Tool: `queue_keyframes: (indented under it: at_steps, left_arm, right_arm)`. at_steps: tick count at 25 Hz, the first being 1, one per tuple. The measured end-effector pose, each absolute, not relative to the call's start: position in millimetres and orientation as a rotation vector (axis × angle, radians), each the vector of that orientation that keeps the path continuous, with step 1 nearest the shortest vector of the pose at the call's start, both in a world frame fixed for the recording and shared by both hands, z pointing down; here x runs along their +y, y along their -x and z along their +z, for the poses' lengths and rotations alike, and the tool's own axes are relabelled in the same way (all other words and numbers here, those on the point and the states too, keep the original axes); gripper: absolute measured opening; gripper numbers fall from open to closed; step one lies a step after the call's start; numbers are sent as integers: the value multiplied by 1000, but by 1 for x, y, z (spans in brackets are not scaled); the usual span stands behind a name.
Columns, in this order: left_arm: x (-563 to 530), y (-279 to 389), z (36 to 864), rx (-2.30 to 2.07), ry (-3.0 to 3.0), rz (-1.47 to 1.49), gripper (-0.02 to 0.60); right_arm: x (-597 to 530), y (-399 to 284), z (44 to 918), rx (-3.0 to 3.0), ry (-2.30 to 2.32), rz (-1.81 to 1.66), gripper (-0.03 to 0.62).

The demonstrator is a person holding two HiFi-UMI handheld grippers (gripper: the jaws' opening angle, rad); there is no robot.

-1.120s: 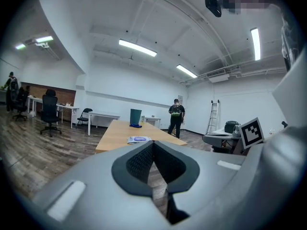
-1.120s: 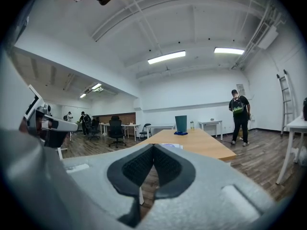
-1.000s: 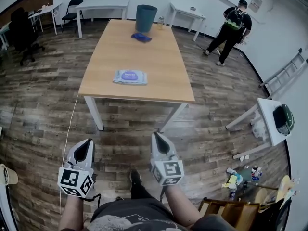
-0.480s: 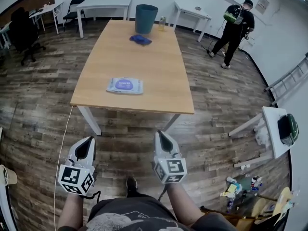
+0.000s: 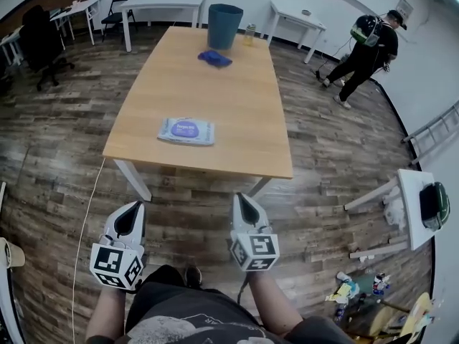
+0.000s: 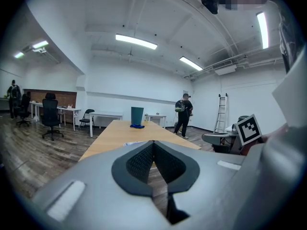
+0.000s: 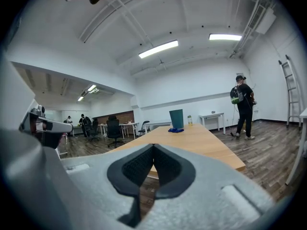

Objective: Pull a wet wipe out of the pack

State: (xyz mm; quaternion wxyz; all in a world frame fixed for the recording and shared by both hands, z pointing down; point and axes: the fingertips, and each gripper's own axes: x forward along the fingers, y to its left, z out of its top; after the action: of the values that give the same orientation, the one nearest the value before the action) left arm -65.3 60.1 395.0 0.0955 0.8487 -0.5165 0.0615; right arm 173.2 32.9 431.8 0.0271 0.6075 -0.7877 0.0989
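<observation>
head view: the pack (image 5: 186, 130) lay flat on the desk (image 5: 244, 99), near the front edge and left of the middle, its flap shut as far as i could tell at that range. the left tongs (image 5: 132, 210) and right tongs (image 5: 242, 199) hung over the floor (image 5: 186, 213), short of the desk and well apart from the pack, both pinched together on nothing. the step in hand looked like the approach, with no wipe touched yet. next, the tongs would need to cross the front edge, one to pin the pack, the other to part and nip a wipe at the flap.

left gripper view: the tips met, empty. the desk ran ahead to a bin (image 6: 137, 115) at its far end.

right gripper view: the tips also met, with nothing between them. the desk's front corner stood off to the right, so the reach looked open. a person (image 7: 243, 104) stood well beyond it.
</observation>
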Motion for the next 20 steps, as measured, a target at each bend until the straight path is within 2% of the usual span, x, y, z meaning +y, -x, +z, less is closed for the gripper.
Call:
queue_keyframes:
  at_steps: [10, 20]
  left_arm:
    - [7, 73, 408, -1467, -2524, 187, 18]
    - [-80, 75, 418, -1374, -2541, 194, 18]
  right_arm:
    - [6, -165, 436, -2376, -1901, 308, -9]
    - [-76, -148, 437, -2317, -1913, 299, -9]
